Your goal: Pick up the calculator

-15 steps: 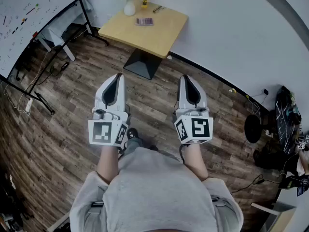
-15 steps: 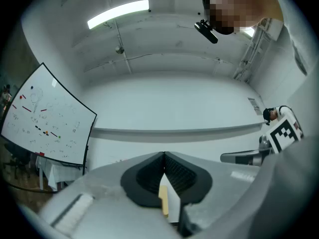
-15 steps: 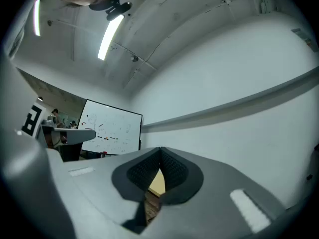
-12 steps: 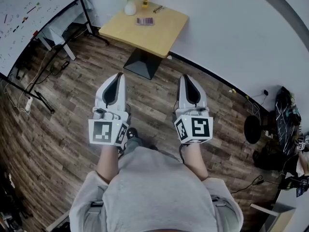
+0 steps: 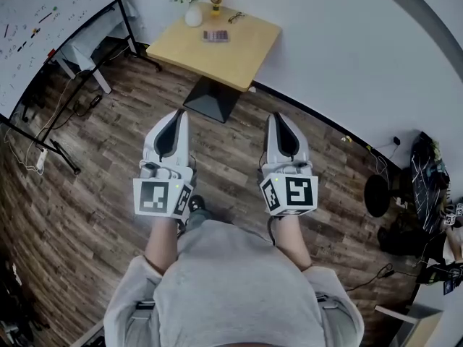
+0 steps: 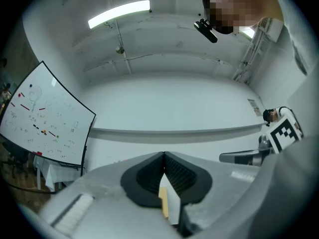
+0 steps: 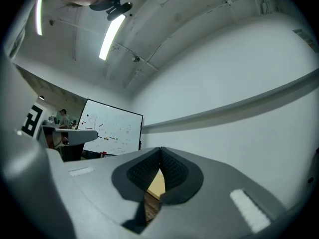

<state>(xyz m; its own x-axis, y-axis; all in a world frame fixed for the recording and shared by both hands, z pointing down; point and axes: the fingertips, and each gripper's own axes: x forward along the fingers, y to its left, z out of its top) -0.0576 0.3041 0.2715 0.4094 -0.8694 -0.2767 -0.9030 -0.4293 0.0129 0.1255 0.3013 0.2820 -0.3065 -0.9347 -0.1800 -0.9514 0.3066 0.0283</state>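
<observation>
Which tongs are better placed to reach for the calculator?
Left, slightly. The calculator lies on the table far ahead, a bit nearer the left tongs than the right tongs. Both are shut and empty.

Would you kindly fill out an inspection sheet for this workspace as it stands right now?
Surface: square wooden table by the wall, well ahead of the person.
Job's things: calculator lying flat on the table, untouched.
Clutter: vase of flowers, small yellow object and glasses along the table's far side.
Grippers: left gripper and right gripper both have jaws shut and empty, over the floor.
Cables: loose cables on the floor near the whiteboard stand.
Surroundings: whiteboard, wood floor, white wall.
</observation>
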